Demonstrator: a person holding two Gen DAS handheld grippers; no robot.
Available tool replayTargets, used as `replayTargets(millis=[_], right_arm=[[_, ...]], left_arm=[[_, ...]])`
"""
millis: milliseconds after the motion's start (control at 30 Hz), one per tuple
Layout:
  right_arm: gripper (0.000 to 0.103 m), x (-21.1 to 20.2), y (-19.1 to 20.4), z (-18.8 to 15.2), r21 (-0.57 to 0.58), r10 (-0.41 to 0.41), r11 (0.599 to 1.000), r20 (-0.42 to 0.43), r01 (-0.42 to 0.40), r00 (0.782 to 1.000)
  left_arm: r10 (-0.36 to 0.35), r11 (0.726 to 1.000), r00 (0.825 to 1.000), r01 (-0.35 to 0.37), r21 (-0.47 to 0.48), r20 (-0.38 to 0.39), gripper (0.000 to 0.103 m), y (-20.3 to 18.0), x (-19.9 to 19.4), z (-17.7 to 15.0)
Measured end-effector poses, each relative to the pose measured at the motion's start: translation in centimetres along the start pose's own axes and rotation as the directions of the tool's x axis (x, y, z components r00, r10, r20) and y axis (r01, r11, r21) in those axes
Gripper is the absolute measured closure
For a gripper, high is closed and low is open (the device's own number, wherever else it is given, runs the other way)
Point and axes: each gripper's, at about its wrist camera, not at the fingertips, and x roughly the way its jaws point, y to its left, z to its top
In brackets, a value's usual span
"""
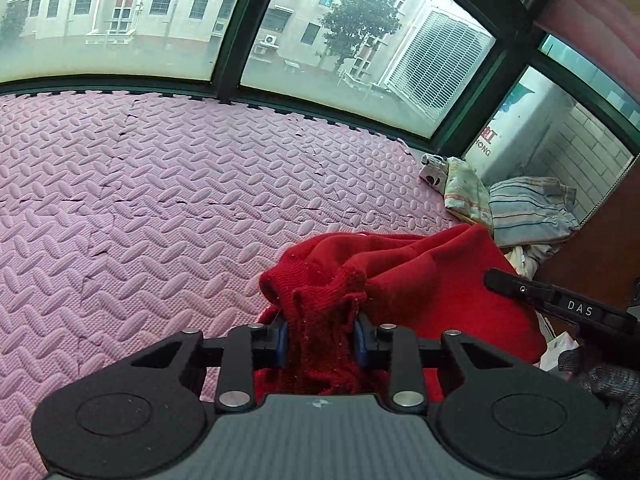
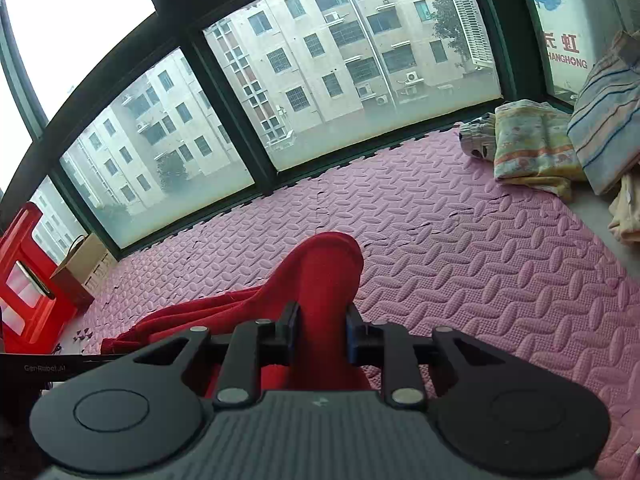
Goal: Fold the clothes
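- Both grippers gripped one red sweater over the pink foam mat
- left gripper jaws pinched its ribbed knit edge
- right gripper jaws clamped a smooth raised fold

left wrist: low, windowward | right wrist: same | shared: pink mat
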Motion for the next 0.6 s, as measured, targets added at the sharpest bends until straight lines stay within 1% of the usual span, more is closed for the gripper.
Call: replayTargets(millis=[133, 200, 233, 267, 300, 400, 467, 500, 567, 600], right_arm=[[0.081, 1.6, -2.9, 0.0, 0.048, -0.039, 0.998, -0.023, 0.04, 0.999], [0.078, 2.6, -3.9, -0.2, 0.061, -0.062, 0.996, -0.046, 0.065, 0.997], [0.074, 3.2, -4.5, -0.3, 0.066, -0.072, 0.995, -0.06, 0.076, 0.996], [0.07, 3.4, -4.7, -0.5, 0.068, -0.08, 0.994, -0.064, 0.084, 0.995], [0.069, 3.3, -4.9, -0.6, 0.06, -0.092, 0.994, -0.06, 0.095, 0.994], [0.068, 2.2, -4.4, -0.7, -0.005, -0.108, 0.994, -0.026, 0.108, 0.994], [0.062, 1.0, -3.5, -0.7, -0.059, -0.104, 0.993, -0.005, 0.103, 0.995], [0.062, 0.5, -2.9, -0.9, -0.093, -0.097, 0.991, -0.001, 0.097, 0.995], [0.056, -0.4, -1.8, -1.5, -0.149, -0.084, 0.985, 0.0, 0.083, 0.997], [0.054, -0.8, -1.3, -1.8, -0.171, -0.078, 0.982, 0.0, 0.077, 0.997]], left_arm=[[0.008, 1.0, 0.999, -0.007, 0.023, -0.046, 0.07, -1.2, 3.4, 0.5], [0.019, 0.999, 0.998, -0.017, 0.036, -0.058, 0.068, -1.5, 4.6, 0.8], [0.03, 0.999, 0.998, -0.028, 0.036, -0.063, 0.067, -1.5, 5.0, 0.9], [0.036, 0.999, 0.997, -0.034, 0.034, -0.068, 0.063, -1.5, 5.3, 1.1], [0.04, 0.999, 0.996, -0.038, 0.029, -0.074, 0.059, -1.4, 5.4, 1.3], [0.054, 0.998, 0.995, -0.052, 0.022, -0.086, 0.053, -1.0, 5.2, 1.6], [0.069, 0.997, 0.996, -0.067, 0.031, -0.062, 0.052, -1.2, 4.4, 1.7], [0.077, 0.997, 0.996, -0.075, 0.037, -0.047, 0.053, -1.3, 4.0, 1.8], [0.084, 0.994, 0.996, -0.083, 0.065, -0.001, 0.053, -2.2, 2.8, 2.0], [0.086, 0.993, 0.996, -0.087, 0.08, 0.024, 0.054, -2.6, 2.1, 2.0]])
